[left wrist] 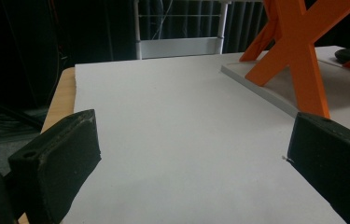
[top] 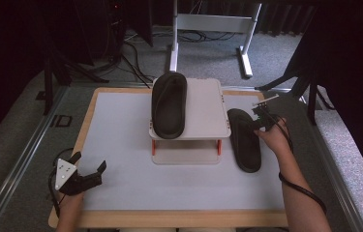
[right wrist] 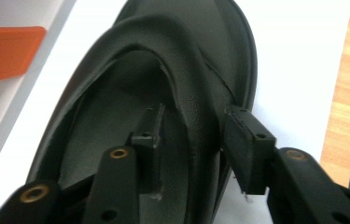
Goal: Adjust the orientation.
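At the near left corner of the counter [top: 121, 183], the left tongs [top: 88, 170] rest low over the white mat with their jaws spread wide and nothing between them; the left gripper view shows bare mat running off between the two black pads.

Toward the middle stands a small white stand [top: 203, 113] on orange legs [left wrist: 298, 56]. One black slipper [top: 169, 104] lies on its top shelf, on the left half, lengthwise with one end toward the person.

Just right of the stand, a second black slipper [top: 245, 140] lies flat on the mat, close beside the stand's edge.

The right tongs [top: 261, 121] are at the far end of this slipper. In the right gripper view one jaw sits inside, under the strap [right wrist: 196, 107], and the other outside against the slipper's side, so the strap and rim lie between them. The jaws are partly closed; whether both pads press firmly cannot be told.
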`<state>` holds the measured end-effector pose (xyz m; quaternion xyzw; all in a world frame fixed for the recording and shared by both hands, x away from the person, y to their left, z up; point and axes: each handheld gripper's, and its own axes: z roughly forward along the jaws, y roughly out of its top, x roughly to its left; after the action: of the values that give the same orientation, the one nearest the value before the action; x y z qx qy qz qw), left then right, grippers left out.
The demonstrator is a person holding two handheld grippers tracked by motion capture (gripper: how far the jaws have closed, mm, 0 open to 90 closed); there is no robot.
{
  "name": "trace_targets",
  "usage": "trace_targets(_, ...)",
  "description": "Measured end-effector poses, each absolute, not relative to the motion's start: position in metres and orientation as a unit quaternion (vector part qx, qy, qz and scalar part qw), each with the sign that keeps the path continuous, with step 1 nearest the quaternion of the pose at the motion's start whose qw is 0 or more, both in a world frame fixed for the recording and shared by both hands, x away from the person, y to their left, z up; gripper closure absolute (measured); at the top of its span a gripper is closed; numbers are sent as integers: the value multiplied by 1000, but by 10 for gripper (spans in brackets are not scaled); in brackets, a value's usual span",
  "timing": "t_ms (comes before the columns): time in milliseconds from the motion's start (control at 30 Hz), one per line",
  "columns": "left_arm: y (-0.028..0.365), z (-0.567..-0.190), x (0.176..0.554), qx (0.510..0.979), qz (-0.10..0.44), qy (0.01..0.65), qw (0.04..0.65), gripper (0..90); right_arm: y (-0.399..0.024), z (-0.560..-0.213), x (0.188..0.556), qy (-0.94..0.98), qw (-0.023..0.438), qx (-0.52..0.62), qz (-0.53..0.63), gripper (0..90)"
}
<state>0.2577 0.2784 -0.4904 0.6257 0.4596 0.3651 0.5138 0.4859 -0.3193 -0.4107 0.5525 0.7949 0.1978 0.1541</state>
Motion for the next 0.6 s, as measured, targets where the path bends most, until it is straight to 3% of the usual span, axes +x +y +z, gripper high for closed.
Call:
trace_targets(167, 278, -490, 258, 628, 366, 458, 512, 22, -316, -414, 492, 795, 145, 564, 170, 702)
trace_targets(600, 278, -490, 257, 627, 367, 457, 512, 22, -316, -409, 494, 809, 136, 553, 144, 750)
